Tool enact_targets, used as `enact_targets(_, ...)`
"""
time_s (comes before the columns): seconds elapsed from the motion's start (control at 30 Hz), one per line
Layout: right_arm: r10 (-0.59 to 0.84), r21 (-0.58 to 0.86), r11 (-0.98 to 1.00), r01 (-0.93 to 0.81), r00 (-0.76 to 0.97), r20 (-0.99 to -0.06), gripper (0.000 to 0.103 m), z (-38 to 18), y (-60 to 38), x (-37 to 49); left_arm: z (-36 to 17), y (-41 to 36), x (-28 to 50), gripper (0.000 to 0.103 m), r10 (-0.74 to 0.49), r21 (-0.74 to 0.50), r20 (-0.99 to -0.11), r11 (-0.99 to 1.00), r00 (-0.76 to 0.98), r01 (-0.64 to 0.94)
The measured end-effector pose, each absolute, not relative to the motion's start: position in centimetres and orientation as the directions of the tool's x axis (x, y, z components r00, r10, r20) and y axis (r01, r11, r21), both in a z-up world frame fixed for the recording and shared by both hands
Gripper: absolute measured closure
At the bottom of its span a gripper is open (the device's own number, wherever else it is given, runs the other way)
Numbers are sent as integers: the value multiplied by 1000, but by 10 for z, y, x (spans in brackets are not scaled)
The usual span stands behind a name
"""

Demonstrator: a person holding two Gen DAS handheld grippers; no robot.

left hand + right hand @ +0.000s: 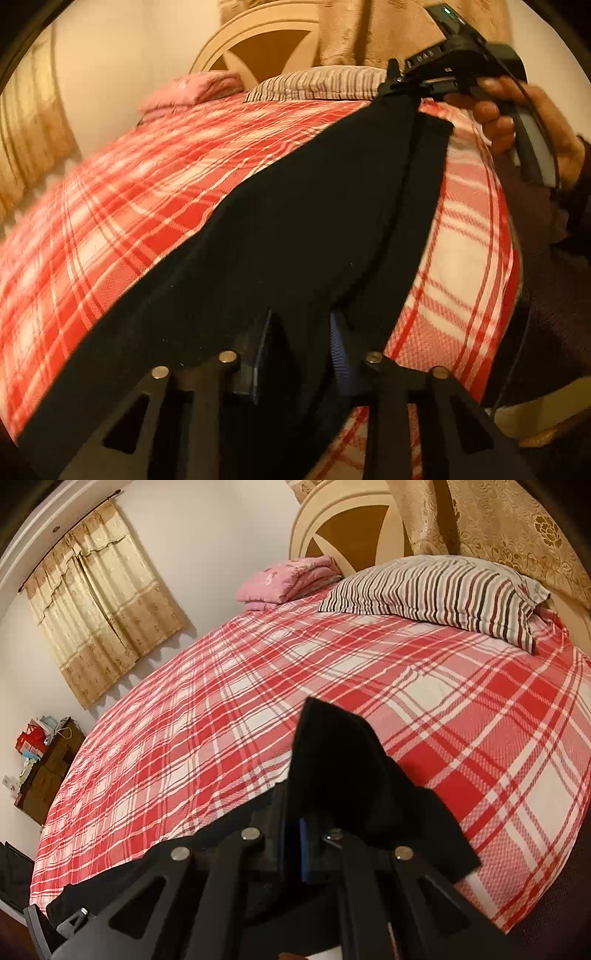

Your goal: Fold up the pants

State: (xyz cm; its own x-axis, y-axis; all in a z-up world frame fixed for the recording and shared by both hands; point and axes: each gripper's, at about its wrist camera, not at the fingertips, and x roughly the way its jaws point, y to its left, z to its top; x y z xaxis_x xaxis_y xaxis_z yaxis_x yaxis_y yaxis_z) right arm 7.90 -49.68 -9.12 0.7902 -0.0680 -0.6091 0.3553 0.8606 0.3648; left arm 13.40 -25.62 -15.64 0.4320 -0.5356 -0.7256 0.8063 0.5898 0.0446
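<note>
The black pants (295,229) hang in a long taut band over the red plaid bed (129,206). My left gripper (303,332) is at the near end of the band; black cloth fills the gap between its fingers and they grip it. My right gripper (397,79), held by a hand (517,122), pinches the far end at the top right of the left wrist view. In the right wrist view the right gripper (293,805) is shut on the pants (332,746), and a fold of cloth stands up beyond its fingertips.
A striped pillow (436,590) and a folded pink blanket (291,581) lie at the head of the bed by the round headboard (347,531). A curtained window (99,602) and a dark cabinet (48,768) stand beyond the bed's far side.
</note>
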Motion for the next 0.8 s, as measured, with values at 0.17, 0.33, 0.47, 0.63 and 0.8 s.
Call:
enact_targets(0.17,-18,416,850,323,807,-590,95,-75,-510,102,-147,-244,150,96,-589,-84,-722,596,363,799)
enact_targets(0.33,32,431,883,185,893,-450,95,-29,-499,89,-135,-225,152,97,-648,-167,-677,595,347,786)
enact_targets(0.47,25,426,885,187,895,-446,95,-41,-506,61,-150,-232,141,97,-643,-169,-703,567,305,806)
enact_targets(0.63,2,454,837,305,828,-560,95,-102,-536,31,-159,-235,129,97,-640,-143,-706,549,304,824)
enact_targets(0.8,17,513,789,339,822,-569,95,-125,-550,12,-150,-231,130,97,-659,-166,-693,541,293,824)
